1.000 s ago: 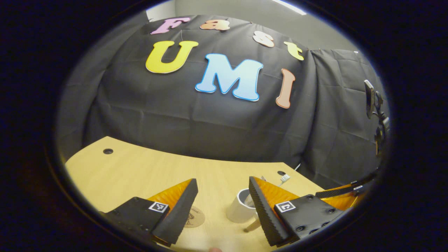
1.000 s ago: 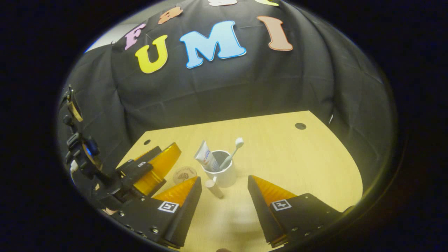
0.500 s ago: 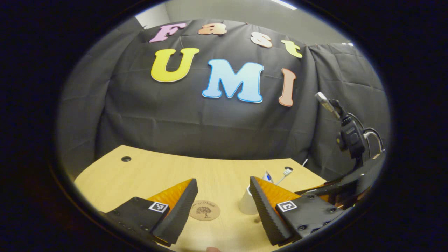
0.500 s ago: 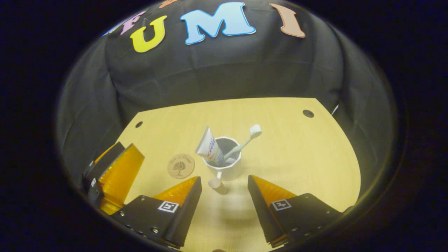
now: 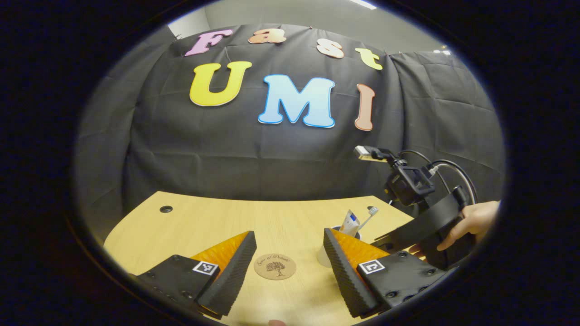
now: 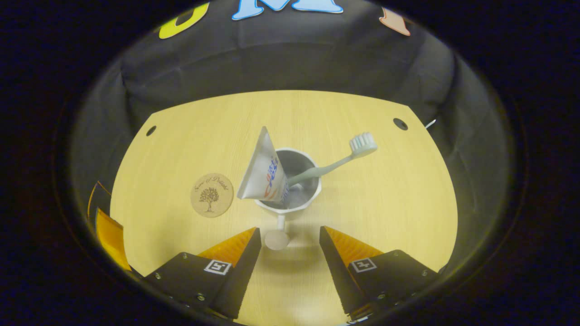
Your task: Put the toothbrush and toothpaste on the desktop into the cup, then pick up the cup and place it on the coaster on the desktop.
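Toothpaste tube [image 6: 264, 174] and pale-green toothbrush [image 6: 333, 160] stood in the white handled cup [image 6: 290, 190] just beside the round cork coaster [image 6: 211, 195], as the right gripper [image 6: 290, 258], jaws released, had descended toward its handle.

White cup [image 6: 290, 199] upright on desktop, holding toothpaste [image 6: 265, 174], toothbrush [image 6: 337, 160]; coaster [image 6: 211, 195] beside.
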A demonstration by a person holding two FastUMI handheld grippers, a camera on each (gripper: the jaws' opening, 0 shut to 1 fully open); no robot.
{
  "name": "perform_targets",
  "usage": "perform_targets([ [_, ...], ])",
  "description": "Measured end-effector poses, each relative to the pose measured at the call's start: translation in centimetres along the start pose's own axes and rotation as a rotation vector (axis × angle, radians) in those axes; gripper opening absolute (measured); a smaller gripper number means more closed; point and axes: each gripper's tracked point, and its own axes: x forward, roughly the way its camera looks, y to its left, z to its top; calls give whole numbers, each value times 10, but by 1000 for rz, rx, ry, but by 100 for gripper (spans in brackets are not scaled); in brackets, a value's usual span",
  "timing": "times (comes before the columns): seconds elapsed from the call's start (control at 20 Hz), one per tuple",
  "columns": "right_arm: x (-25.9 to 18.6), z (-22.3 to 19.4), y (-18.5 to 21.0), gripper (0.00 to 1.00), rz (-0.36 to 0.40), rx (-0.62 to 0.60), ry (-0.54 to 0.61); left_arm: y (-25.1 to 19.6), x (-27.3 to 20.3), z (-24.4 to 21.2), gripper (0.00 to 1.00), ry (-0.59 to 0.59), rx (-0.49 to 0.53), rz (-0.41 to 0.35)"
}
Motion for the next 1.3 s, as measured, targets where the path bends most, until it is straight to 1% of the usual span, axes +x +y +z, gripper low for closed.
perform_targets([
  [0.15,11,1,-2,80,-18,14,43,2,1,-9,96,20,-20,-14],
  [0.35,26,3,-3,80,-32,0,87,12,2,-16,96,40,-37,7],
  [0.45,31,4,-4,80,-34,-14,103,15,3,-19,96,49,-41,15],
  [0.5,34,5,-4,80,-37,-18,112,15,3,-20,94,52,-42,16],
  [0.55,37,5,-3,81,-36,-21,121,15,3,-20,97,56,-40,18],
  [0.7,44,4,0,81,-26,-14,153,17,5,-21,97,58,-40,20],
  [0.85,48,4,1,75,-12,-21,175,17,8,-25,96,71,-43,23],
  [0.9,50,2,2,70,-7,-23,181,16,8,-27,96,74,-45,23],
  [0.95,51,2,2,70,-3,-20,187,15,8,-27,96,76,-47,20],
  [1.0,52,1,2,63,-1,-21,190,15,9,-27,96,76,-47,20],
  [1.1,52,1,5,63,14,-10,194,15,9,-29,96,77,-47,24],
  [1.25,51,2,3,41,16,10,202,13,11,-30,96,82,-57,27],
  [1.3,52,1,3,34,18,13,206,13,10,-32,94,85,-60,29],
])
